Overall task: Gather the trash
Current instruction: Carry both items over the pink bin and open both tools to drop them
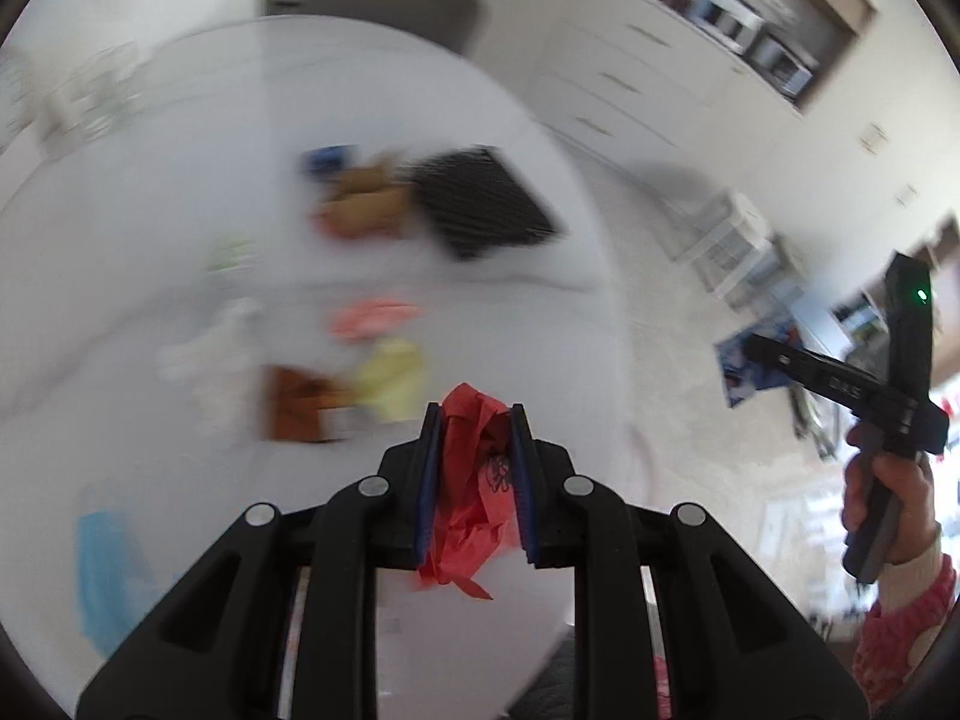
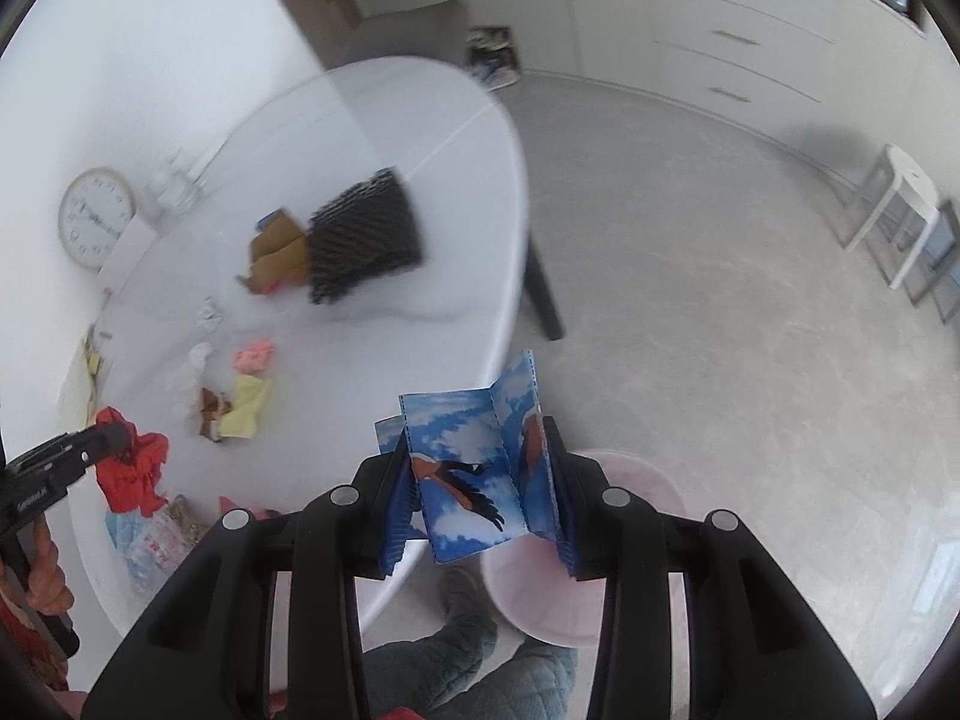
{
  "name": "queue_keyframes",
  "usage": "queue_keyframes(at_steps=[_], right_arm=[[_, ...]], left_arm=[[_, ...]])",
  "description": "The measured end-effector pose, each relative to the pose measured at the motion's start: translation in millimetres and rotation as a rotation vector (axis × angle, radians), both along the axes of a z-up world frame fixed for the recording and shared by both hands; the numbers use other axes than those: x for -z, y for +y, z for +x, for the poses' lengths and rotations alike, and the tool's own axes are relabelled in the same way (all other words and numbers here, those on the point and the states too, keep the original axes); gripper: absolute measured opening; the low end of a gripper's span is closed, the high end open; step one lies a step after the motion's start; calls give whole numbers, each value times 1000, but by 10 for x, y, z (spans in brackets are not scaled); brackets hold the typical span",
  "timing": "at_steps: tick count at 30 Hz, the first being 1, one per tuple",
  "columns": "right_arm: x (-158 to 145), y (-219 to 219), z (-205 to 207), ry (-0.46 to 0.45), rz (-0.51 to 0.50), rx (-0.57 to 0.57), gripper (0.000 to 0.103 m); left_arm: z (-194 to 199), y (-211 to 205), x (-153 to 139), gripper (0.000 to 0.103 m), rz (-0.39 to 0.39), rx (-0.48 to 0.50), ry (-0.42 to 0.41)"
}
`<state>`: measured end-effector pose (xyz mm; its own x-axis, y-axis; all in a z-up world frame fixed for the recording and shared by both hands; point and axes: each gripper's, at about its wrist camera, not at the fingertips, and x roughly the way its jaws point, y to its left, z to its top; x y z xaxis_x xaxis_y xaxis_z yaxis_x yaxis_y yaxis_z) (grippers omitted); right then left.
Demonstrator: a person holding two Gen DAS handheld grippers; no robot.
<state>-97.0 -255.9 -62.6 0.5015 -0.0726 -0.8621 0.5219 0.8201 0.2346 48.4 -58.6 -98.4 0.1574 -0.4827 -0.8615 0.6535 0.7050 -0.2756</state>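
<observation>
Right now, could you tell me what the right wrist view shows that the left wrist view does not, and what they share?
Only the right wrist view shows the pink bin on the floor below the right gripper, a wall clock, and a clear look at the folded blue bird-print paper it grips. Only the left wrist view shows the shelf recess with appliances. Both show the white table, the black mesh item, yellow scrap, and the crumpled red paper held in the left gripper.

No legible words or brands, clock numerals too small to be read, print on the left gripper body blurred, red marks on a plastic wrapper unreadable
</observation>
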Motion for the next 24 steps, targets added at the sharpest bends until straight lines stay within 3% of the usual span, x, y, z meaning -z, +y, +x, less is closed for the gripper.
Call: queue_keyframes(at_steps=[3,7,9,12,17,21,24], right_arm=[[-47,-161,-280,-1,-11,40,38],[-27,-401,-627,3,-8,72,39],[13,-478,-742,6,4,71,39],[105,-547,-831,20,11,40,39],[390,-542,-844,49,56,-35,40],[644,-409,-743,77,84,-105,42],[840,-243,-621,118,86,-164,52]], left_arm=[[-368,-653,120,22,-43,141,38],[-791,-1486,561,23,-5,275,103],[-920,-1732,759,42,34,304,116],[-1092,-1969,921,56,87,304,100],[-1056,-1887,818,73,117,223,70],[-948,-1470,504,81,140,104,-1],[-828,-1146,259,81,151,10,-53]])
